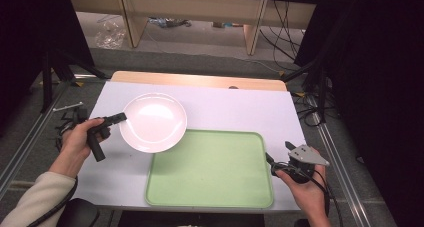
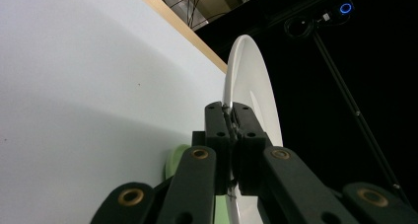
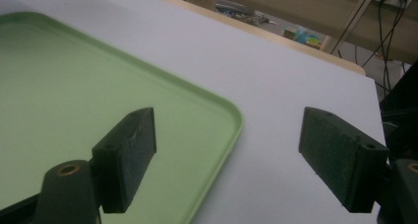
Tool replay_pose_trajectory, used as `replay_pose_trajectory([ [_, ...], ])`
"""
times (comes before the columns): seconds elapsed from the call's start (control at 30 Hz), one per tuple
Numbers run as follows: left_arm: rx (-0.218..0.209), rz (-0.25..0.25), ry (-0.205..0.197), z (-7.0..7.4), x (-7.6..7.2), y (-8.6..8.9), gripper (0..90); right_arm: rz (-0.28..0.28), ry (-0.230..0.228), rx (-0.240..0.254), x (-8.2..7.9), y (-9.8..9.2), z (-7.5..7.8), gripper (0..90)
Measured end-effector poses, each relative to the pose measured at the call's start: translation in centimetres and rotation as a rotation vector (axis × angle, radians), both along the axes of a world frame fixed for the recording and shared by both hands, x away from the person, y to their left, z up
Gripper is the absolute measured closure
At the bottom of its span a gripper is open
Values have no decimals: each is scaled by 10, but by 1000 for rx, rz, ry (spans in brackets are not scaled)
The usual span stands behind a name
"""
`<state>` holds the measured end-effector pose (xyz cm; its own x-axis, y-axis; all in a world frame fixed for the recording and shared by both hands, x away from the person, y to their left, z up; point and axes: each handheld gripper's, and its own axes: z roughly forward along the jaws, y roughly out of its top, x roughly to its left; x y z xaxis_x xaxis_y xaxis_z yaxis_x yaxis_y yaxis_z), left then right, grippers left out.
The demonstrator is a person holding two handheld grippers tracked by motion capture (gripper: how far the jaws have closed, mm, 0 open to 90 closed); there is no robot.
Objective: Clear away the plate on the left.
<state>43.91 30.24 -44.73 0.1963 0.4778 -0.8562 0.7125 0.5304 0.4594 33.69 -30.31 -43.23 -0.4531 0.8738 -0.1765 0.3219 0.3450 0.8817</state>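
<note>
I have the plate (image 1: 153,122) pinched by its left rim in my left gripper (image 1: 119,118); the left gripper view shows the jaws clamped tight on the thin white edge (image 2: 231,86), the plate standing edge-on ahead of them. So the plate runs straight out from the jaws to my right, toward the tray (image 1: 210,169), its disc roughly level in the high view.

What the next move turns on, as I judge it: the plate's near-right edge already overlaps the tray's far-left corner, and the rest of it hangs over the bare counter (image 1: 235,107). The open middle of the tray lies to the right and toward me from the plate. To land it there I would carry the left hand along that diagonal, keeping the rim level so the far side clears the tray's raised lip.

My right gripper (image 1: 280,159) sits at the tray's right edge, jaws wide apart with nothing between them; in the right gripper view one pad (image 3: 125,152) hangs over the green surface (image 3: 74,86) and the other (image 3: 340,155) over the counter. It is well apart from the plate, so the left hand is the one that does this. The right could steady the tray's edge if it slides.
</note>
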Motion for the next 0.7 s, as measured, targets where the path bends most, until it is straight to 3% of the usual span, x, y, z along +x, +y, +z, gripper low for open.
replay_pose_trajectory([
  [0.7,0,-13,5,2,3,-9,866,-2,9,14,-1,1,0,229],
])
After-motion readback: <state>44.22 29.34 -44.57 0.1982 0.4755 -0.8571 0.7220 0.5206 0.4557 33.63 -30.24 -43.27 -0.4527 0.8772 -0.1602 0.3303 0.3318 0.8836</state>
